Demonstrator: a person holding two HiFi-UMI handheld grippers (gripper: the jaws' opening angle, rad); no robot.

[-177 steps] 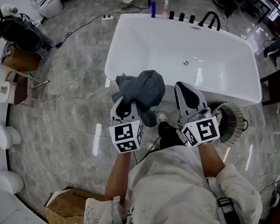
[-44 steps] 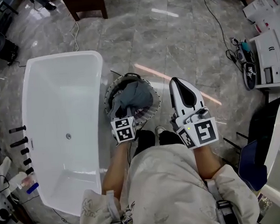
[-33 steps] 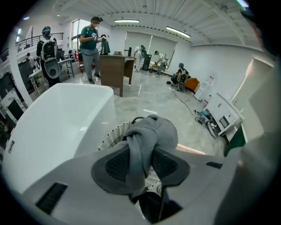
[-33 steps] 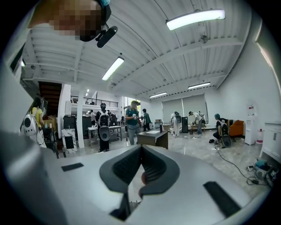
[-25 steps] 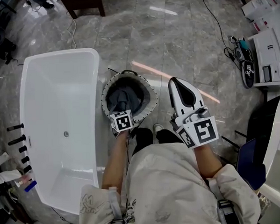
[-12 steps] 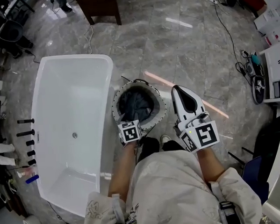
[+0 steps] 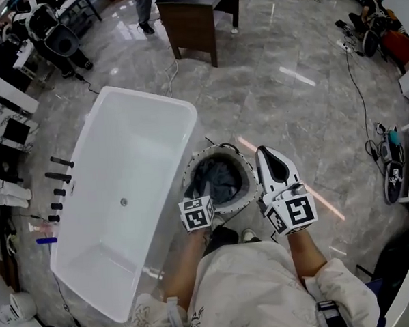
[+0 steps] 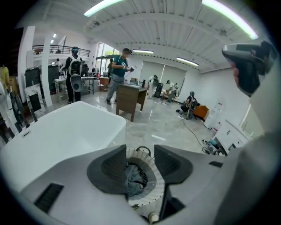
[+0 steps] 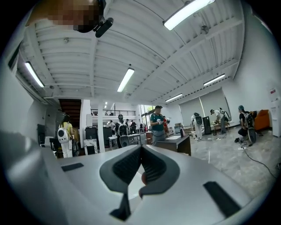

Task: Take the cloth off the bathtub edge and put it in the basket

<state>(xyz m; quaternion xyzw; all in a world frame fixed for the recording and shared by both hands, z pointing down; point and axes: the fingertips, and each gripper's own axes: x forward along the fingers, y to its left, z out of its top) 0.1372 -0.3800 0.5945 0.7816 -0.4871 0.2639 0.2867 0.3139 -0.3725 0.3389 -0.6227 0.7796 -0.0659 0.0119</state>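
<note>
- Over the near rim of the basket (image 8: 152,182), the left gripper (image 8: 140,151) hangs with its jaws partly apart and grips nothing. The placing step looks done.
- Next move, as I judge it: lift that gripper clear without catching the rim.
- Right gripper (image 9: 141,151) is closed and empty, by the basket's right edge.
- Basket, on the floor against the bathtub (image 7: 150,101)'s long side, holds the grey cloth (image 7: 218,180), bunched inside.
- Bathtub holds nothing visible, and its edge is bare.
</note>
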